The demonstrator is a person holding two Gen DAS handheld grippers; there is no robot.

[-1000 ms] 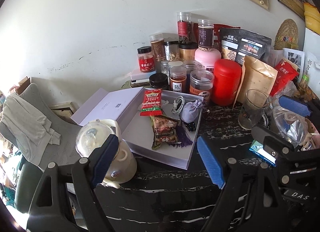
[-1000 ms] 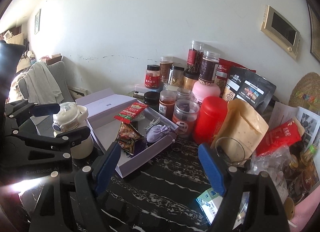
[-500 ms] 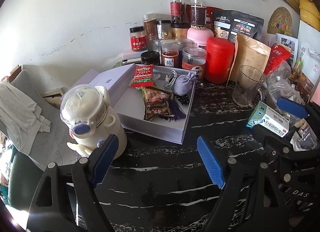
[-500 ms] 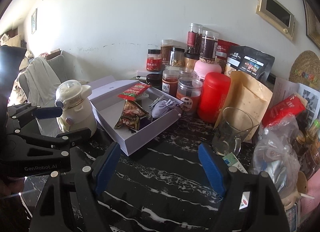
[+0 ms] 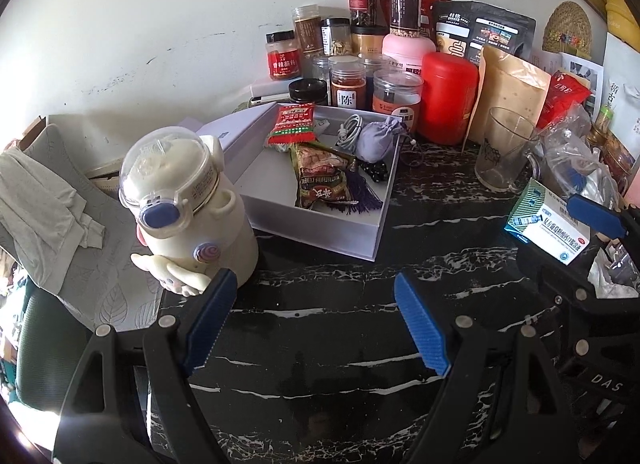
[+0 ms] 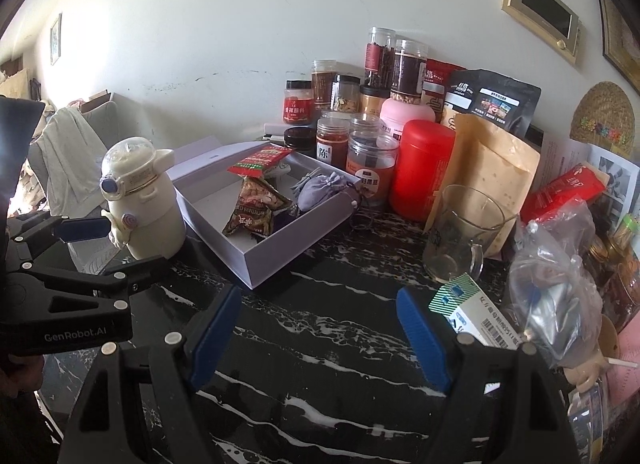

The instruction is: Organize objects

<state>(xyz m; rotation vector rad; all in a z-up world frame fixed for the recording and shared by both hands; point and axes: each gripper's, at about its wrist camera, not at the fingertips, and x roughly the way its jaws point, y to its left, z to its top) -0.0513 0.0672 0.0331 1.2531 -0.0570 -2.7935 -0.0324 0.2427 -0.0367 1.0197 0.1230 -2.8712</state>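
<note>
Both my tongs are spread wide and hold nothing: the left gripper (image 5: 314, 318) hangs over bare black marble with its blue pads well apart, and the right gripper (image 6: 318, 334) does the same a little further along the table (image 6: 320, 344). Over the last second I have pulled both back and up from the clutter; a second ago the left pad sat right across the cream robot-shaped bottle (image 5: 180, 208), and now that bottle stands free and upright just beyond the left fingertip, at the table's left edge beside the open lavender box (image 5: 372, 232). The box holds the red snack packet (image 5: 292, 124), the brown nut packet (image 5: 324, 180), the grey pouch (image 5: 378, 136) and a coiled cable, with a fair patch of bare floor left at its near side. Backing off has also brought the medicine carton (image 6: 476, 308) into view just beside my right-hand pad, in front of the glass mug (image 6: 460, 232). I read this as a pause between picks: nothing is in hand, and the carton looks the handiest loose thing to go into the box next.
</note>
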